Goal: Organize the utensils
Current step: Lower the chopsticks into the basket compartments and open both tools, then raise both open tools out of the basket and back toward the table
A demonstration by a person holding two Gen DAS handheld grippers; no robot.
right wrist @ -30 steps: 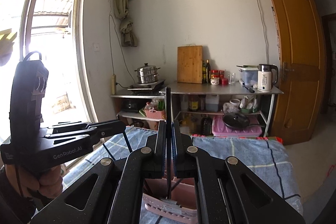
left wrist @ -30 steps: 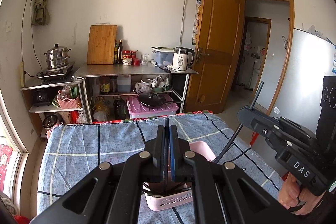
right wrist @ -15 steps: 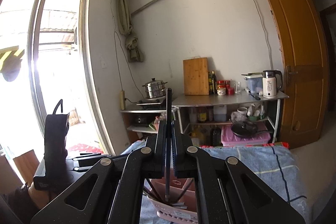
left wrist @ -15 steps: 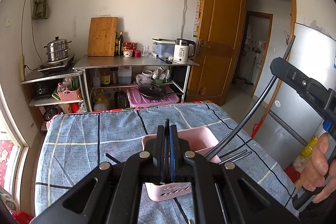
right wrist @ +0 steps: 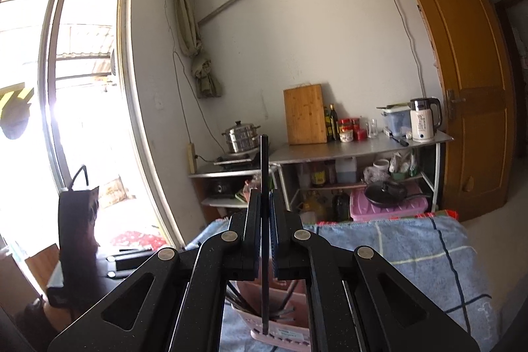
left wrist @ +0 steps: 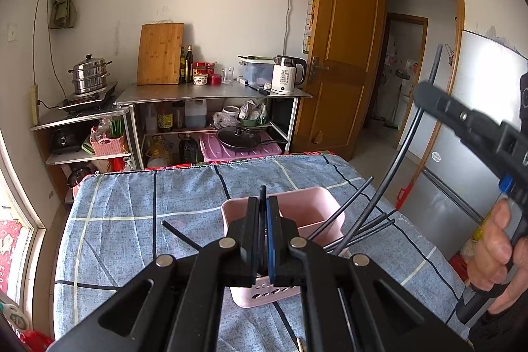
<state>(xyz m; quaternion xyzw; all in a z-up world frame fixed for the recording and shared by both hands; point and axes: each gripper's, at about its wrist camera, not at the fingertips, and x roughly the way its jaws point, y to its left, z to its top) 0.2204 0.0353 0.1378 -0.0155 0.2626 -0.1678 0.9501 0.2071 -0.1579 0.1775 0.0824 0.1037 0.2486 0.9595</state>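
Observation:
A pink slotted basket (left wrist: 316,207) stands on the blue checked cloth (left wrist: 132,203) with several black chopsticks (left wrist: 373,225) leaning out of it. My left gripper (left wrist: 263,203) is shut on one black chopstick (left wrist: 262,192) just in front of the basket; its lower end is hidden. My right gripper (right wrist: 265,197) is shut on a long black chopstick (right wrist: 264,160) held upright, its lower tip over the basket (right wrist: 280,335). In the left wrist view the right gripper (left wrist: 425,94) hangs high at the right, a hand (left wrist: 495,253) on its handle, its chopstick (left wrist: 402,147) slanting down to the basket.
The cloth-covered table ends at the far side before a steel shelf unit (left wrist: 211,93) with a kettle, cutting board and pots. A wooden door (left wrist: 340,61) stands open at the right, next to a fridge (left wrist: 478,121). A window (right wrist: 66,108) lies to the left.
The right gripper has risen with its chopstick, from low at the right edge of the left wrist view to high up. The left gripper stays shut on its chopstick, nearly still.

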